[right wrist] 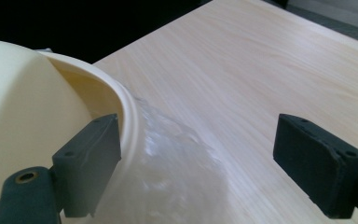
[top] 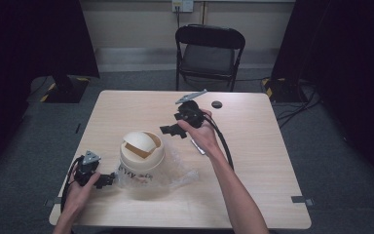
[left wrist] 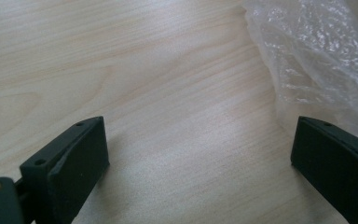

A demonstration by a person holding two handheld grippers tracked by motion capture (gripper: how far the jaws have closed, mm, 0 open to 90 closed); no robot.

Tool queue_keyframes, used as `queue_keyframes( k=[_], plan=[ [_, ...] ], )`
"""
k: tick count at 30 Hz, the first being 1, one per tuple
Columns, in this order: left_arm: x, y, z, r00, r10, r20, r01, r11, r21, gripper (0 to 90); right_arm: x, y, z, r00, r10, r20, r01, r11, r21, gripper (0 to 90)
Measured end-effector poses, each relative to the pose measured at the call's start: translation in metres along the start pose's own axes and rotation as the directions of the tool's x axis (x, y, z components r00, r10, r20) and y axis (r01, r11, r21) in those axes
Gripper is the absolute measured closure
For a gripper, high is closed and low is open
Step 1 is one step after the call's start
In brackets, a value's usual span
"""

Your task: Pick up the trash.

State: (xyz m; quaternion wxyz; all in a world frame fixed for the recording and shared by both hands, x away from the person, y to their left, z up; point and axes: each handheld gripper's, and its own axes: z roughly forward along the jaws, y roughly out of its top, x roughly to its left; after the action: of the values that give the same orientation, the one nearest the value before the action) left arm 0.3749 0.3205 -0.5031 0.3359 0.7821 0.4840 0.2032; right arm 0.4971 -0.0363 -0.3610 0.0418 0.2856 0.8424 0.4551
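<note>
A cream bin (top: 141,157) with a domed swing lid stands upright on the wooden surface (top: 253,161), left of centre and toward the near edge, with a clear plastic bag (top: 180,171) bunched around its base and spreading to the right. The left gripper (top: 108,180) sits low near the near left corner, just beside the bin's left side; its jaws are spread wide over bare wood with nothing between them, and the bag's crinkled edge (left wrist: 317,60) lies by one jaw. The right gripper (top: 169,130) is held above the surface just beyond the bin's far right rim (right wrist: 126,107), jaws parted and empty. A small silvery object (top: 197,146) lies beneath the right hand (top: 200,130). The right half and the far left corner offer open room. A folding chair (top: 209,51) stands beyond the far edge.
</note>
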Motion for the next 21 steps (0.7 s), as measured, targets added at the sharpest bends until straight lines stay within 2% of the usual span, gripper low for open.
queue_keyframes(
  k=[1, 2, 3, 5, 6, 7, 9, 10, 11, 12, 13, 14, 15, 16, 17, 19, 21],
  plan=[
    [0.0, 0.0, 0.0, 1.0, 0.0, 0.0, 0.0, 1.0, 0.0, 3.4, -0.007, -0.006, -0.01, 0.9994, 0.015, 0.032, -0.015, 1.0, -0.006, 14.3],
    [0.0, 0.0, 0.0, 1.0, 0.0, 0.0, 0.0, 1.0, 0.0, 3.4, -0.007, -0.006, -0.01, 0.9994, 0.015, 0.032, -0.015, 1.0, -0.006, 14.3],
    [0.0, 0.0, 0.0, 1.0, 0.0, -0.001, 0.0, 1.0, 0.0, 3.4, -0.014, -0.015, -0.018, 0.997, 0.022, 0.074, -0.022, 1.0, -0.004, 14.7],
    [0.0, 0.0, 0.0, 1.0, -0.002, -0.001, 0.002, 1.0, -0.001, 3.4, -0.022, -0.027, -0.023, 0.9933, 0.047, 0.105, -0.049, 0.999, 0.011, 15.8],
    [0.0, 0.0, 0.0, 1.0, -0.002, -0.001, 0.002, 1.0, -0.001, 3.4, -0.022, -0.027, -0.023, 0.9933, 0.047, 0.105, -0.049, 0.999, 0.011, 15.8],
    [0.0, 0.0, 0.0, 1.0, -0.002, -0.001, 0.002, 1.0, -0.001, 3.4, -0.029, -0.041, -0.025, 0.9875, 0.056, 0.147, -0.062, 0.997, 0.037, 18.0],
    [0.0, 0.0, 0.0, 1.0, -0.002, -0.001, 0.002, 1.0, -0.001, 3.4, -0.035, -0.057, -0.024, 0.9804, 0.061, 0.187, -0.075, 0.995, 0.071, 19.9],
    [0.0, 0.0, 0.0, 1.0, -0.002, -0.001, 0.002, 1.0, -0.001, 3.4, -0.035, -0.057, -0.024, 0.9804, 0.061, 0.187, -0.075, 0.995, 0.071, 19.9],
    [0.0, 0.0, 0.0, 1.0, 0.0, -0.001, 0.0, 1.0, 0.0, 3.4, -0.043, -0.073, -0.022, 0.9743, 0.078, 0.212, -0.099, 0.991, 0.093, 21.8],
    [0.0, 0.0, 0.0, 1.0, 0.0, -0.001, 0.0, 1.0, 0.0, 3.4, -0.043, -0.073, -0.022, 0.9743, 0.078, 0.212, -0.099, 0.991, 0.093, 21.8],
    [0.0, 0.0, 0.0, 1.0, 0.0, -0.001, 0.0, 1.0, 0.0, 3.4, -0.05, -0.089, -0.021, 0.967, 0.097, 0.236, -0.125, 0.986, 0.106, 23.6],
    [0.0, 0.0, 0.0, 1.0, 0.0, -0.001, 0.0, 1.0, 0.0, 3.4, -0.05, -0.089, -0.021, 0.967, 0.097, 0.236, -0.125, 0.986, 0.106, 23.6],
    [0.0, 0.0, 0.0, 1.0, 0.0, -0.001, 0.0, 1.0, 0.0, 3.4, -0.059, -0.102, -0.019, 0.9601, 0.113, 0.256, -0.148, 0.981, 0.124, 24.4],
    [0.0, 0.0, 0.0, 1.0, 0.0, -0.001, 0.0, 1.0, 0.0, 3.4, -0.059, -0.102, -0.019, 0.9601, 0.113, 0.256, -0.148, 0.981, 0.124, 24.4],
    [0.0, 0.0, 0.0, 1.0, 0.0, -0.001, 0.0, 1.0, 0.0, 3.4, -0.068, -0.114, -0.017, 0.9549, 0.136, 0.264, -0.174, 0.976, 0.128, 25.0],
    [0.0, 0.0, 0.0, 1.0, -0.001, -0.001, 0.001, 1.0, 0.0, 3.4, -0.075, -0.123, -0.016, 0.9495, 0.161, 0.27, -0.201, 0.971, 0.129, 24.8],
    [0.0, 0.0, 0.0, 1.0, 0.0, -0.001, 0.0, 1.0, 0.0, 3.4, -0.077, -0.125, -0.016, 0.948, 0.166, 0.271, -0.206, 0.97, 0.127, 24.0]
  ],
)
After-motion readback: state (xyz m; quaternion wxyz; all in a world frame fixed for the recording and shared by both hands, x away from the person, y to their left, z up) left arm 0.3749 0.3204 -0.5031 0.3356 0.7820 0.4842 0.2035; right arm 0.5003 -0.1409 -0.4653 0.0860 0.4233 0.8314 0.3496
